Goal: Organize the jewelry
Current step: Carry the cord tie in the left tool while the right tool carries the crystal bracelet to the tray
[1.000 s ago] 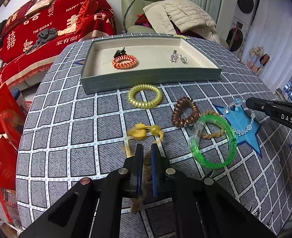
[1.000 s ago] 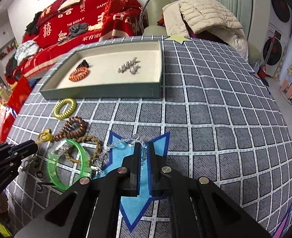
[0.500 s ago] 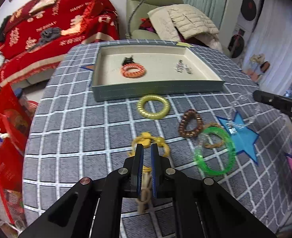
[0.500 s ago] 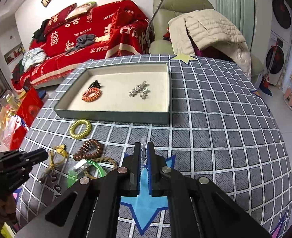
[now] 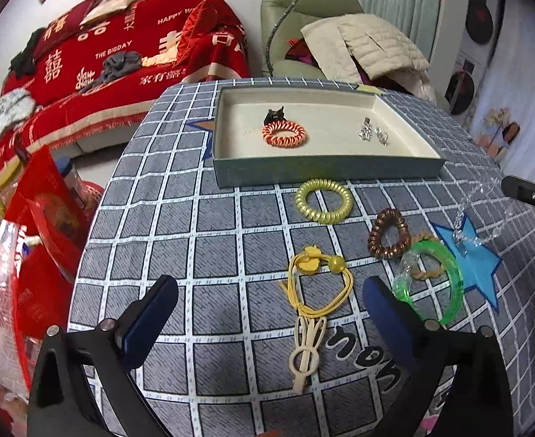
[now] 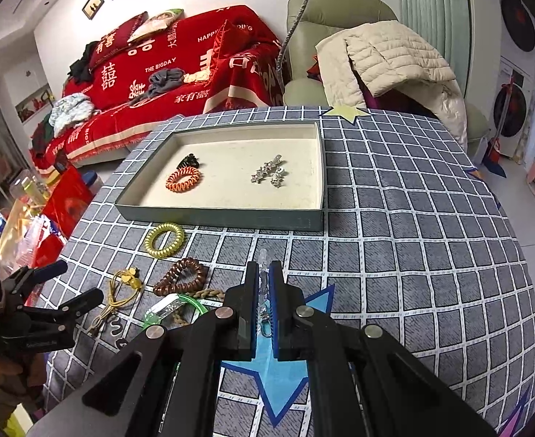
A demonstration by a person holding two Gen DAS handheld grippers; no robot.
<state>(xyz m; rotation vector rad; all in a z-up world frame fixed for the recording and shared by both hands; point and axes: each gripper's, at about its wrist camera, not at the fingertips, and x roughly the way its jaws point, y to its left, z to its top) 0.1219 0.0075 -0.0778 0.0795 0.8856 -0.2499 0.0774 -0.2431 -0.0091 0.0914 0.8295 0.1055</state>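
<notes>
Inside tray (image 6: 231,215): one orange coil (image 6: 183,179).

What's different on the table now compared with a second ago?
The left gripper opened wide and let go of the yellow cord hair tie, which now lies on the tablecloth. The right gripper, shut on the clear bead bracelet, lifted it off the blue star. The tray and its contents, the coil ties and the green bangle stayed put.

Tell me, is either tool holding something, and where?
The right tool pinches the clear beaded bracelet by one bit of its loop; the rest dangles. The left tool is open, holding nothing.
</notes>
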